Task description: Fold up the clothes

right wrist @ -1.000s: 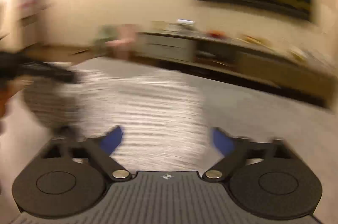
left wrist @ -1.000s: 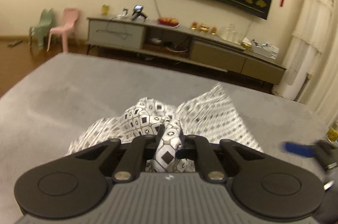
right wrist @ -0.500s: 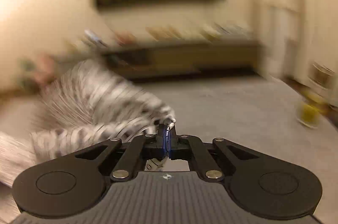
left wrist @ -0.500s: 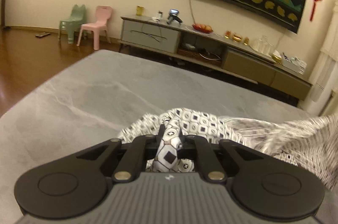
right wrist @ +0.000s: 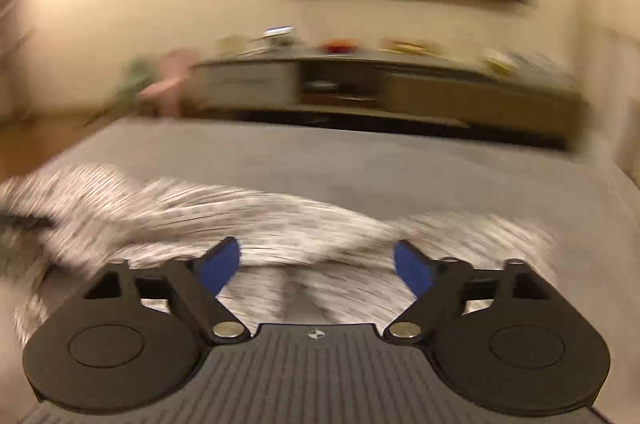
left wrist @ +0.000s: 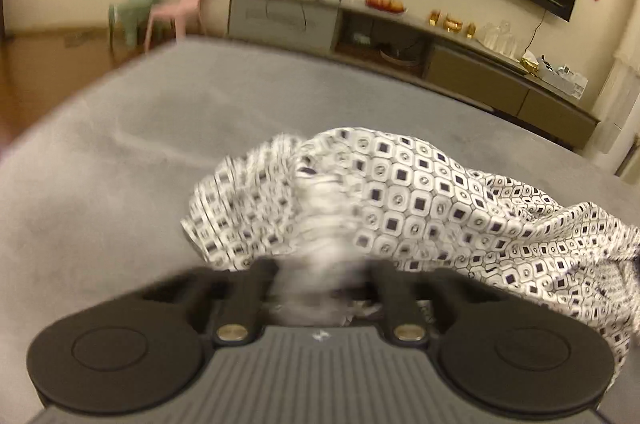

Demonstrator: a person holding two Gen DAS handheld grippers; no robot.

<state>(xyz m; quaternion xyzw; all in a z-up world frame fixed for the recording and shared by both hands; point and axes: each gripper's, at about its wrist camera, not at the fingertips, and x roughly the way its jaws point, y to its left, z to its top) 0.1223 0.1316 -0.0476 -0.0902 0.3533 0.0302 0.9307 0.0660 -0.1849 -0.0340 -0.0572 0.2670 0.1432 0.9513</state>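
Cloth (left wrist: 408, 192) bunches just ahead of my left gripper (left wrist: 320, 276), which is clenched on a twisted fold; my right gripper (right wrist: 316, 264) hangs released over the cloth. I judge it light, limp and slippery, so I'd pinch a hem edge, not the middle.

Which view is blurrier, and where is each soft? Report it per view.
Right wrist view: blurrier, sideways smear across the black-and-white patterned garment and the long low cabinet; the right tool itself stays sharp. Left wrist view: mostly sharp, soft only on the bunched cloth at the left tool; warm yellowish light in both.
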